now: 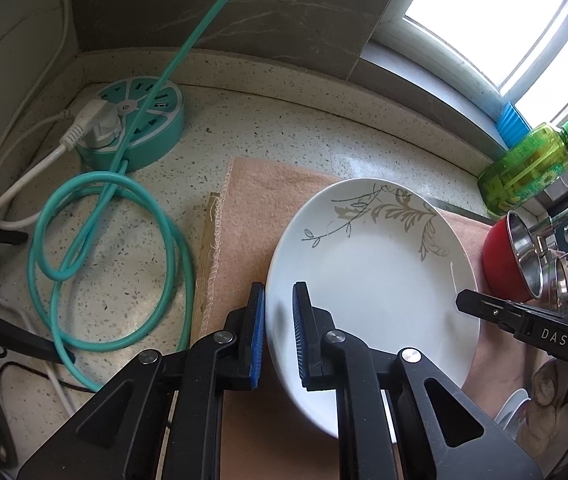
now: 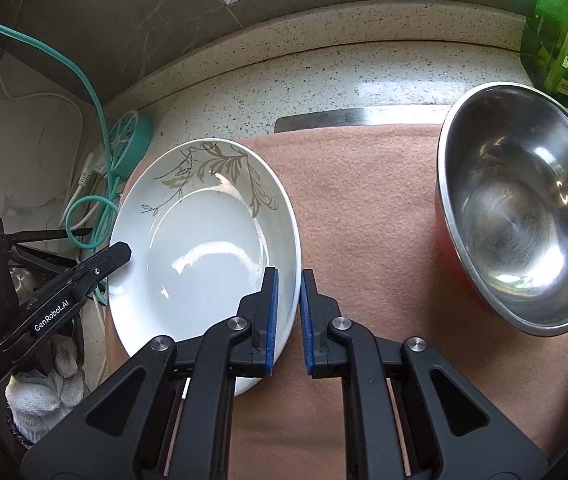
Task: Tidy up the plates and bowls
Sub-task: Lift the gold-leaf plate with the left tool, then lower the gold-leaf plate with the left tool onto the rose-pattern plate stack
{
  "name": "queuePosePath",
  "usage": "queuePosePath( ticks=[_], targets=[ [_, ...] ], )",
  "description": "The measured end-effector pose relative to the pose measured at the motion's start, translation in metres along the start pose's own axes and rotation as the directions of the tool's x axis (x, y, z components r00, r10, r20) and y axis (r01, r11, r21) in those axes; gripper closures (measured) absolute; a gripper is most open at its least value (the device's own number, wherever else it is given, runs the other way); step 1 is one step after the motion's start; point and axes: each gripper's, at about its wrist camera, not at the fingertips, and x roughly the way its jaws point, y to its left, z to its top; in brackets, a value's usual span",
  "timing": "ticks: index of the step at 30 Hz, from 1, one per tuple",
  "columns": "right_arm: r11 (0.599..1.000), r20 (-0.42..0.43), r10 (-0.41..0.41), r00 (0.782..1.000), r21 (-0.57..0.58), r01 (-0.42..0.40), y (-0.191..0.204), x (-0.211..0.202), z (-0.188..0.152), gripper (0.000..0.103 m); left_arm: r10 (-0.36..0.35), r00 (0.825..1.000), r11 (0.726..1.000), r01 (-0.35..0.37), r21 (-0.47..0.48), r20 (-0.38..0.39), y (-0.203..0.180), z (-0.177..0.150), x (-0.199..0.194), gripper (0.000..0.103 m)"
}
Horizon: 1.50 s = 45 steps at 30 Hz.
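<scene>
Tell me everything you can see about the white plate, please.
The white plate is round, shallow and glossy, like ceramic, with a grey leaf pattern on its far rim. It is empty and lies over the pink cloth. The left tongs clamp its left rim and the right tongs its right rim.

plate (image 1: 371, 276): white, grey-beige leaf sprigs along rim
cloth (image 2: 363, 208): plain salmon-pink
bowl (image 2: 519, 208): steel inside, red outside
table (image 1: 284, 136): cream, dark speckles
power hub (image 1: 136, 128): teal and white
bottle (image 1: 523, 164): translucent green
tongs (image 1: 278, 332): black, blue pads
</scene>
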Motion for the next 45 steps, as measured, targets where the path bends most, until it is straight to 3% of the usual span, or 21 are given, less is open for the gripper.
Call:
queuePosePath(
  ticks=[16, 24, 35, 45],
  targets=[
    [1.0, -0.005, 0.007, 1.0, 0.02, -0.007, -0.002, -0.016, -0.024, 0.092, -0.029, 1.0, 0.999, 0.029, -0.036, -0.005, -0.002, -0.018, -0.014, 0.091],
    [1.0, 0.015, 0.016, 1.0, -0.002, -0.016, 0.005, -0.038, -0.039, 0.092, -0.025, 0.999, 0.999, 0.027, -0.043, 0.03, -0.01, -0.028, -0.039, 0.091],
    [0.999, 0.038, 0.045, 0.998, -0.023, -0.044, -0.001, -0.076, -0.063, 0.092, -0.019, 0.995, 0.999, 0.024, -0.044, 0.1, -0.035, -0.05, -0.082, 0.091],
    [0.998, 0.044, 0.041, 0.998, -0.059, -0.038, -0.019, -0.103, -0.086, 0.092, -0.027, 0.994, 0.997, 0.035, -0.075, 0.106, -0.06, -0.081, -0.09, 0.091]
  ],
)
